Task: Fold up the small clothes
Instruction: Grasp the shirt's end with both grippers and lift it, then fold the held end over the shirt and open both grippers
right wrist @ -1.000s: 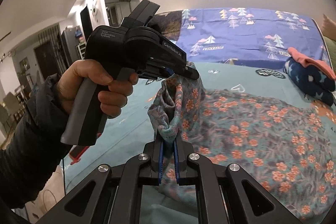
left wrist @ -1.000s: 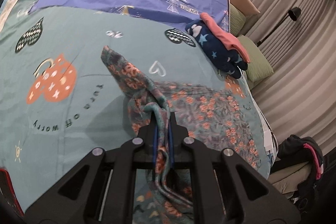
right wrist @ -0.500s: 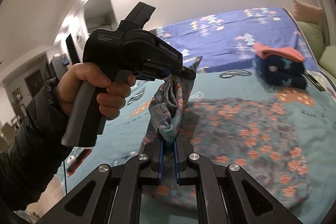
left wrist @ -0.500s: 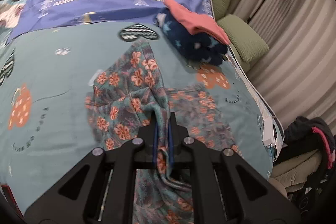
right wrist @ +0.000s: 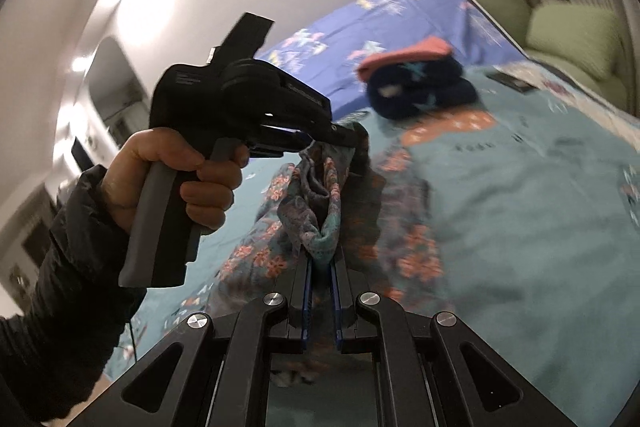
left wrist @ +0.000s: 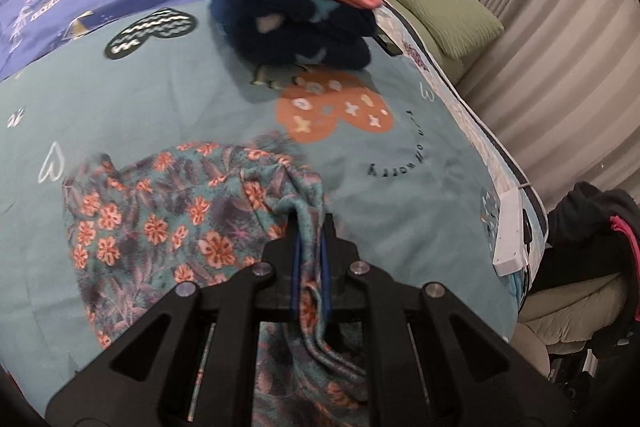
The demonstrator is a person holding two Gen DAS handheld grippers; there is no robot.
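mid-fold, judging by the lie of things: carrying one edge of the floral garment across its own body on the teal bedspread; left gripper clenched on a bunched edge of the cloth, fabric pinched between the blue pads and trailing down behind them; right gripper likewise clamped on a gathered fold, just beside the left gripper as seen from the right wrist, both raised a little above the bed; rest of the garment spread flat on the bedspread, on the near side of the folded stack of navy and coral clothes, well apart from it; next, probably: lowering the held edge onto the flat part, lining up the borders, then letting go with both and smoothing; risk of the bunched cloth landing creased.
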